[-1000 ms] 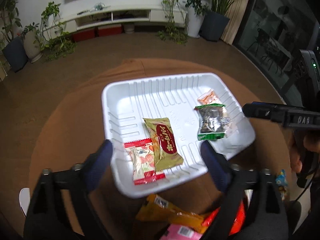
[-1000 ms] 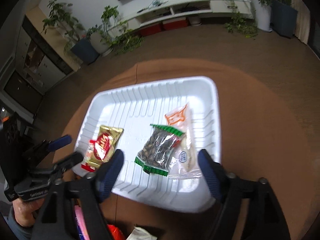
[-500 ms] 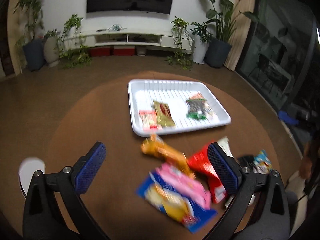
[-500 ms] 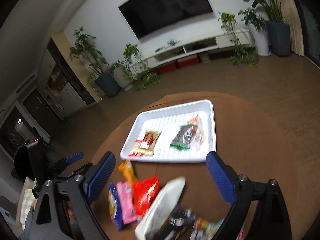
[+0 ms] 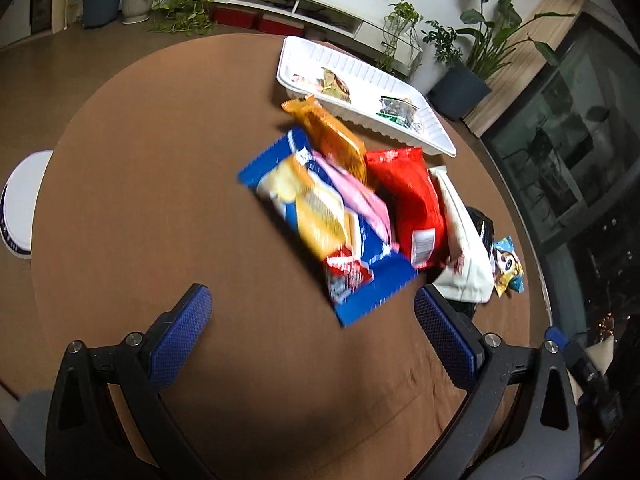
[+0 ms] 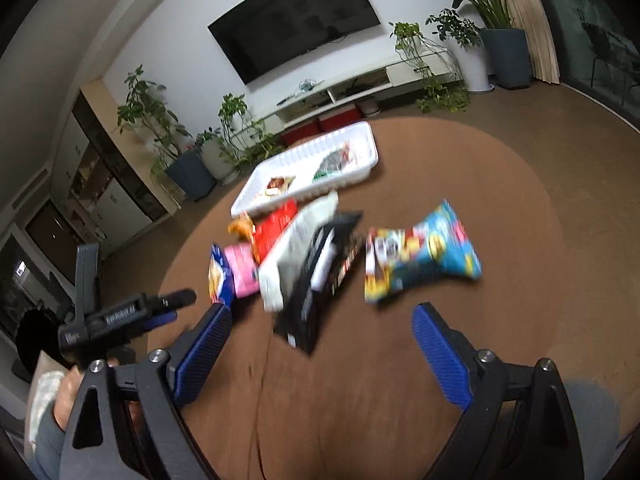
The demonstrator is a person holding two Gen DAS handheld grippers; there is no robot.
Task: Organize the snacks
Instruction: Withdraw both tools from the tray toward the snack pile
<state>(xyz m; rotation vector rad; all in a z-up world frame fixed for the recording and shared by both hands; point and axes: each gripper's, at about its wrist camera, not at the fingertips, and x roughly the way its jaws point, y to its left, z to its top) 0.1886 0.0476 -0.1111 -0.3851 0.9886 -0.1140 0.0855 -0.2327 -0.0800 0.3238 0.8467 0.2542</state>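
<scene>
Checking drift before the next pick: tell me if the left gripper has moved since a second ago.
Yes. The left gripper has pulled back from the white tray: earlier its fingers hung over the tray's near rim, now the tray lies far across the table.

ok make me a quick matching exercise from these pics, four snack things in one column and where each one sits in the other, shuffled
Things:
1. green-edged dark packet
2. orange bag
3. light blue cartoon bag
4. black packet

Places:
A. on the table alone, apart from the pile
B. inside the white tray
C. in the pile, partly under the white bag
D. on the table against the tray's near rim

Pairs: 1-B, 2-D, 3-A, 4-C
</scene>
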